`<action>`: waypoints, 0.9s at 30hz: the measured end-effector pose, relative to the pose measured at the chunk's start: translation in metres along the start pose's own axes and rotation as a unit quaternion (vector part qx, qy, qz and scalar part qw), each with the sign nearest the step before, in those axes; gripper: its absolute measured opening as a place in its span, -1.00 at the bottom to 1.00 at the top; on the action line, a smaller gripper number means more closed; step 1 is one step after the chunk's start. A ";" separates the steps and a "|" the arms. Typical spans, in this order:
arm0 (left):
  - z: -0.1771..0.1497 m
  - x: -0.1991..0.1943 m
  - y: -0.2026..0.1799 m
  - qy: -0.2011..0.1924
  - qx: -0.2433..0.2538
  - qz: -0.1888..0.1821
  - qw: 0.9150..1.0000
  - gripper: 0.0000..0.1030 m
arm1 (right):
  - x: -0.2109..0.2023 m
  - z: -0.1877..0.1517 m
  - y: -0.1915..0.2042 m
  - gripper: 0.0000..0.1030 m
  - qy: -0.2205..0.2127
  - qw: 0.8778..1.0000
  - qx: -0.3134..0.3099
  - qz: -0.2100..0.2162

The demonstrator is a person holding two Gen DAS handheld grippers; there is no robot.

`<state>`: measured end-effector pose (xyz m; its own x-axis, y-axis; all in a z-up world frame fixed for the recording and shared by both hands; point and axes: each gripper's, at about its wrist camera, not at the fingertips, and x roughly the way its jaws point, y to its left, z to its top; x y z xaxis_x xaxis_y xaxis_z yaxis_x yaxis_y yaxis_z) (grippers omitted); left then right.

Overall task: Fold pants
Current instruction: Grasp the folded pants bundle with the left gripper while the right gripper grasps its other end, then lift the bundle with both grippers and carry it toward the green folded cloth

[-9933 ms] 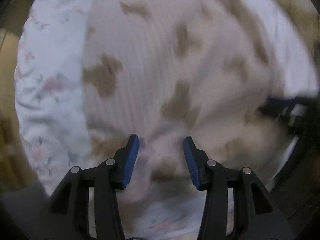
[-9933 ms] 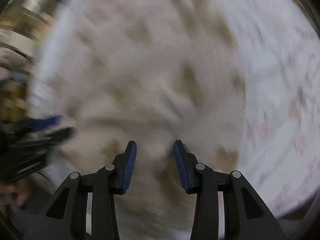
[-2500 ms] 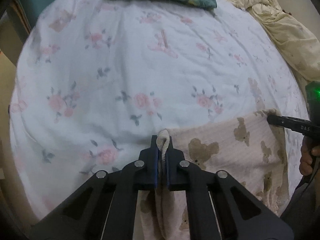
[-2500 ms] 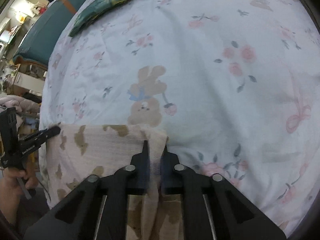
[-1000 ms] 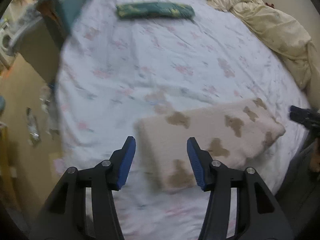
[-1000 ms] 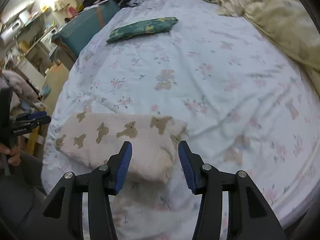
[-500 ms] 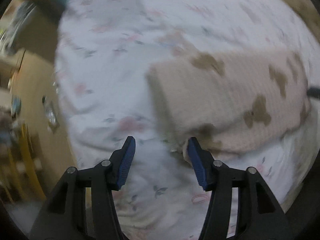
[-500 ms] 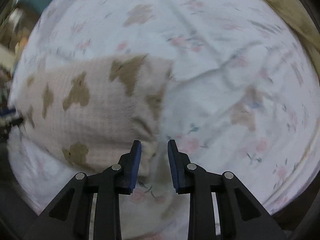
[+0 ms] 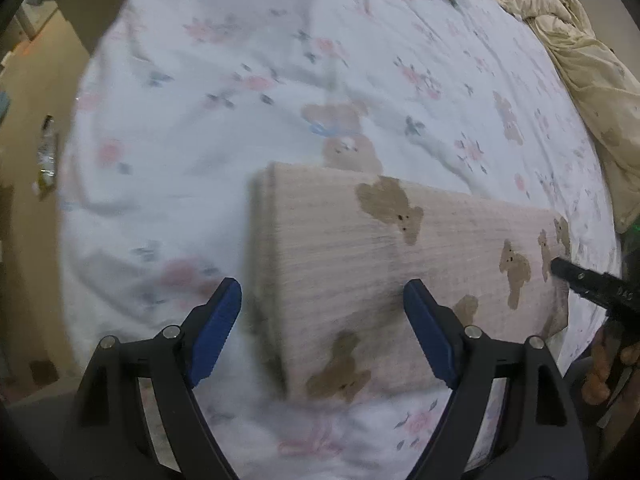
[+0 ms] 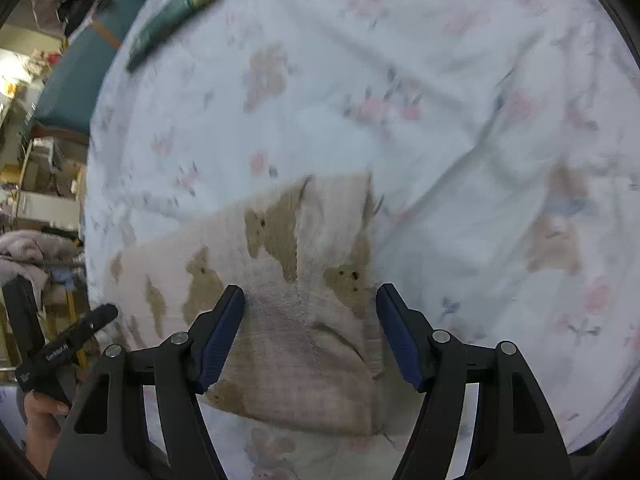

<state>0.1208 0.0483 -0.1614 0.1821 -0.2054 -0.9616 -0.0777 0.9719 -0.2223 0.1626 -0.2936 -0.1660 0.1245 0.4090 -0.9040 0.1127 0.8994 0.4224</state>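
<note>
The pants (image 9: pixel 360 264) are pale pink with brown bear prints and lie folded into a long band on the flowered bed sheet (image 9: pixel 240 80). My left gripper (image 9: pixel 322 330) is open and empty, its jaws spread above the band's left end. My right gripper (image 10: pixel 310 332) is open and empty above the band's right end (image 10: pixel 304 280), where layers and a seam show. The other gripper's tip shows at the edge of each view, in the left wrist view (image 9: pixel 588 280) and in the right wrist view (image 10: pixel 68 340).
A folded green patterned cloth (image 10: pixel 188 4) lies at the far side of the bed. A crumpled cream blanket (image 9: pixel 580 52) lies at the far right. A teal box (image 10: pixel 80 68) and cluttered shelves stand beyond the bed's left edge.
Both grippers let go of the pants' edge earlier and opened. In the last half second both came back over the ends of the folded band, and the right jaws spread wider.
</note>
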 end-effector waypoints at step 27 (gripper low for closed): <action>-0.010 -0.096 -0.022 -0.159 0.082 -0.094 0.979 -0.83 | -0.070 -0.044 0.069 -0.77 -0.166 0.972 -0.164 0.035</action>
<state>0.0955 0.0451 -0.0656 0.4756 -0.3625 -0.8015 0.1407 0.9307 -0.3375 0.1178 -0.2533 -0.0766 0.4374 0.4482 -0.7796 -0.2207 0.8939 0.3901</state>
